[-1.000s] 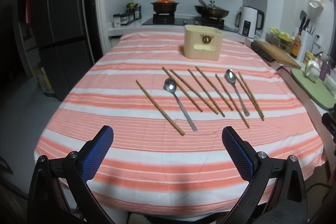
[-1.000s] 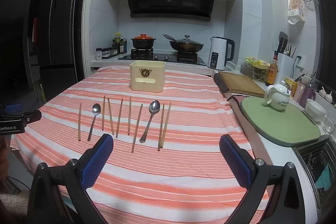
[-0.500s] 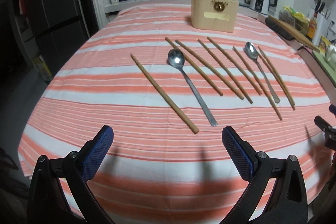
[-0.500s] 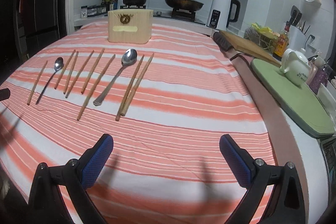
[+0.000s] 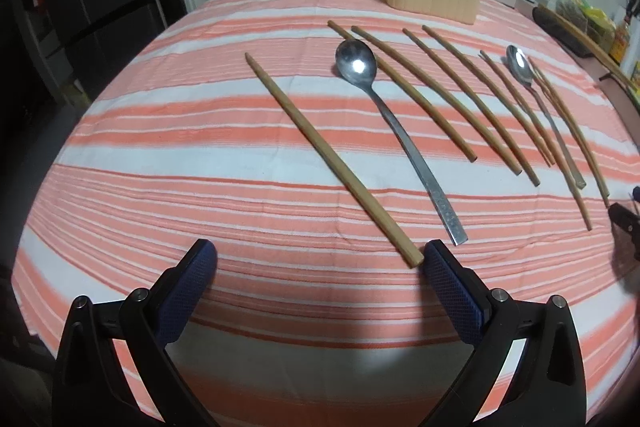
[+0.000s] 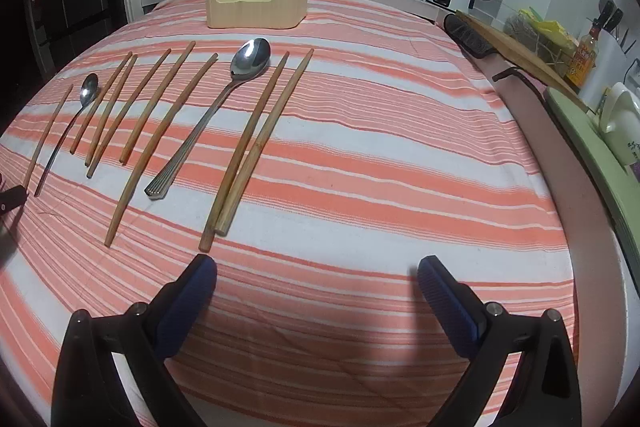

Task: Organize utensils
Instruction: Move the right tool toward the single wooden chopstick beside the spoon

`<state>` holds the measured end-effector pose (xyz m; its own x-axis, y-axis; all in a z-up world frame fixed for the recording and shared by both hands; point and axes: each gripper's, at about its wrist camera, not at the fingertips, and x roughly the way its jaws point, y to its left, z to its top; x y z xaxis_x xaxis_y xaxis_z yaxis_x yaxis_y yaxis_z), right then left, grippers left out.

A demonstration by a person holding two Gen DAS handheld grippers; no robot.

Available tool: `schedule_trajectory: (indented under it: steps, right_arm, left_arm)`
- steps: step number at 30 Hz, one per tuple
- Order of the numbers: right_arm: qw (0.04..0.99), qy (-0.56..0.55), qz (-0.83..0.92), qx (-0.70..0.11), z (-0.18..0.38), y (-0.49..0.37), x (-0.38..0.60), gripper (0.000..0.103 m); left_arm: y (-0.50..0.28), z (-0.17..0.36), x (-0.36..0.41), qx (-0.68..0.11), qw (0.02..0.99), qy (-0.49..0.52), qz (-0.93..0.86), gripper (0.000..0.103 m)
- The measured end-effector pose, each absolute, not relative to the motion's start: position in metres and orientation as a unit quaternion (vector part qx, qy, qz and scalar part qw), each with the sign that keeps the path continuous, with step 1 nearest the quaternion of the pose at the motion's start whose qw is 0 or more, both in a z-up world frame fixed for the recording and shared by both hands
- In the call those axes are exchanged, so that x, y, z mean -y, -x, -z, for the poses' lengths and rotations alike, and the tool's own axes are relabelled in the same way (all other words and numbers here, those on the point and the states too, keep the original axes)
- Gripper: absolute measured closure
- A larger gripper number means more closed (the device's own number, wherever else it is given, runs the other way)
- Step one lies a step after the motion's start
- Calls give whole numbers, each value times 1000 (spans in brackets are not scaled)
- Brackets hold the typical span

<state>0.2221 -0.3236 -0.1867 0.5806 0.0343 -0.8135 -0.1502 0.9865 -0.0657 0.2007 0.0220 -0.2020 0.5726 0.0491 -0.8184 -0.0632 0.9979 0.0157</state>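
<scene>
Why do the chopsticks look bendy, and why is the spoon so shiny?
Left wrist view: the fisheye lens curves the chopsticks toward the frame's edge, and a lamp glares white off the spoon. Right wrist view: the tablecloth stripes bow too, and the corners go dark.

The left gripper (image 5: pixel 318 259) is hovering low, its jaws spread wide with nothing between them and its blue fingertips (image 5: pixel 438 261) pointing forward. The right gripper (image 6: pixel 316 273) is hovering likewise, jaws wide apart and holding nothing. Each gripper's dark edge is showing at the margin of the other's view.
</scene>
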Motion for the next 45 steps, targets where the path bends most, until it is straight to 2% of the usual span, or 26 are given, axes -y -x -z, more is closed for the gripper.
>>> schedule_trajectory:
  steps: [13, 17, 45]
  right_arm:
    - [879, 62, -83, -466, 189, -244, 314, 3]
    - [880, 63, -94, -462, 189, -245, 314, 7]
    - [880, 61, -123, -455, 192, -264, 349, 6]
  left_arm:
    - [-211, 203, -34, -471, 882, 1, -13, 0]
    - [-215, 204, -44, -467, 884, -2, -9, 0]
    - [-296, 209, -86, -457, 889, -1, 9, 0]
